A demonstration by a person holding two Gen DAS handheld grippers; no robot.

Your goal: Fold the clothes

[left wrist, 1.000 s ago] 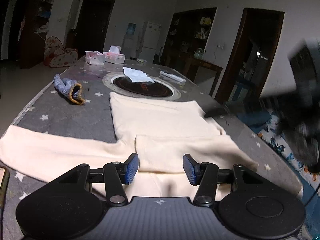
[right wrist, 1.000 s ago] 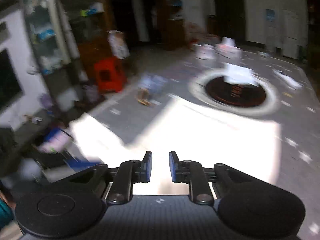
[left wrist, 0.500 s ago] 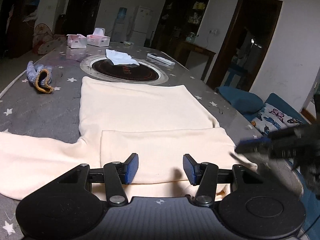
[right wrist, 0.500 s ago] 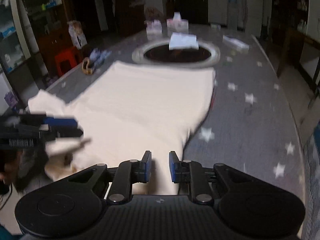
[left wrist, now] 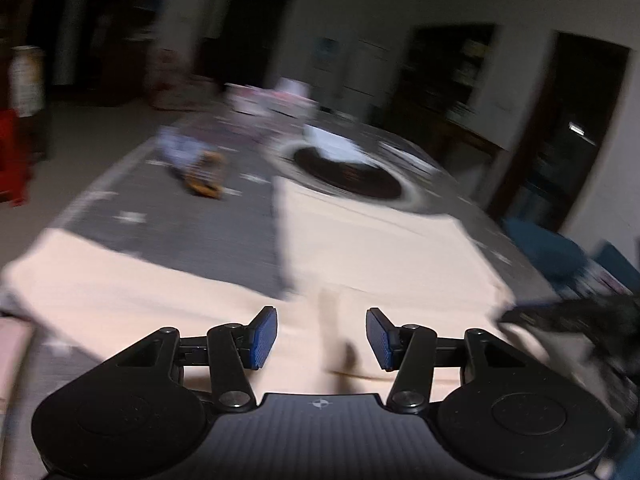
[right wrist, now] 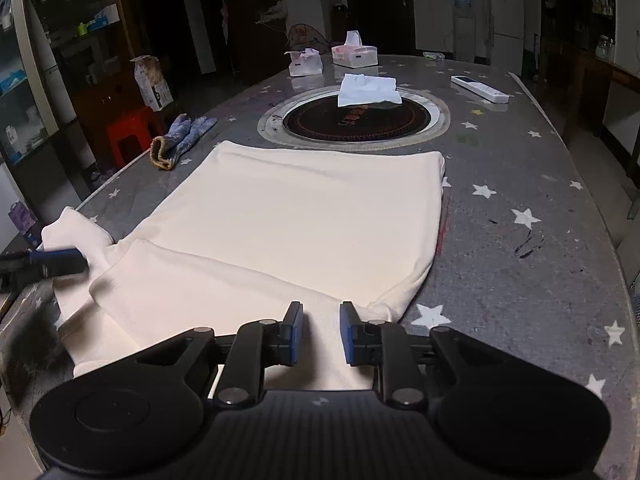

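A cream long-sleeved garment (right wrist: pixel 304 216) lies flat on the grey star-patterned table (right wrist: pixel 520 184), with one sleeve folded across its near part. My right gripper (right wrist: pixel 320 334) hovers over the garment's near edge by the right corner. Its jaws are opening a little, with a narrow gap and nothing pinched between them. In the blurred left wrist view, my left gripper (left wrist: pixel 322 338) stands open over the same garment (left wrist: pixel 380 256), holding nothing. The left gripper (right wrist: pixel 76 260) also shows at the left edge of the right wrist view, by the spread left sleeve.
A round dark hotplate (right wrist: pixel 352 120) with a white tissue (right wrist: pixel 368 88) on it sits beyond the garment. A blue work glove (right wrist: pixel 180 142) lies at the left, a white remote (right wrist: pixel 480 89) at the far right, and tissue boxes (right wrist: pixel 354 54) at the back. A red stool (right wrist: pixel 128 132) stands left of the table.
The right gripper has come down closer to the garment's near right corner. The left wrist view has swung leftward and is now blurred, showing more of the spread left sleeve.
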